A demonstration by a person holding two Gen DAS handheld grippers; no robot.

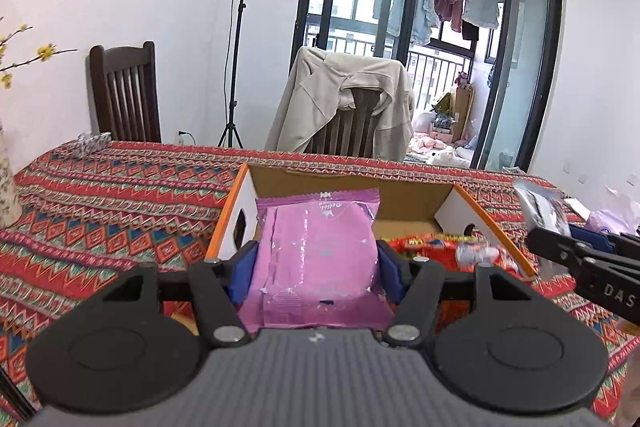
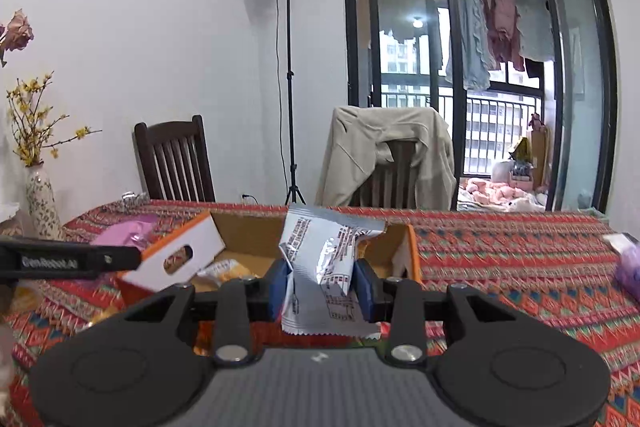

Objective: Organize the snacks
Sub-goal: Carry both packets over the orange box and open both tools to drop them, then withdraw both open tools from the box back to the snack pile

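Tongs on the left are clamped on a pink snack packet at frame center, held over the open cardboard box on the patterned tabletop. Right tongs pinch a silver-white snack packet mid-frame, the same box just behind it, red snacks already inside.

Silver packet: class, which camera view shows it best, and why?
The right wrist view: the silver packet fills the centre, pinched in the right gripper. The left wrist view catches it only blurred at the right edge.
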